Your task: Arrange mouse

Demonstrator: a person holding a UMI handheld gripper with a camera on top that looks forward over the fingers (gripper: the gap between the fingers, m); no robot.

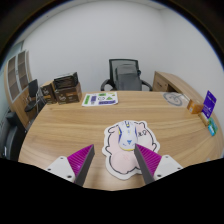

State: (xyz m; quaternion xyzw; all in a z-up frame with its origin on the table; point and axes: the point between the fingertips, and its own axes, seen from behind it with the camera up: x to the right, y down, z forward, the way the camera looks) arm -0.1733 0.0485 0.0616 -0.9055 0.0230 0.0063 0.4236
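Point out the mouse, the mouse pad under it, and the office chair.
mouse [127,136], gripper view, middle of its white top shell.
mouse pad [146,132], gripper view, bare patch beside the mouse.
office chair [127,74], gripper view, centre of the dark backrest.

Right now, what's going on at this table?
A person is holding a handheld gripper over a wooden table. Its fingers are open and hold nothing. A white mouse rests on a light mouse pad just ahead of and between the fingers, not yet gripped. Beyond it lie a printed sheet and, to one side, a purple box. An office chair stands at the far edge. The mouse looks untouched so far.
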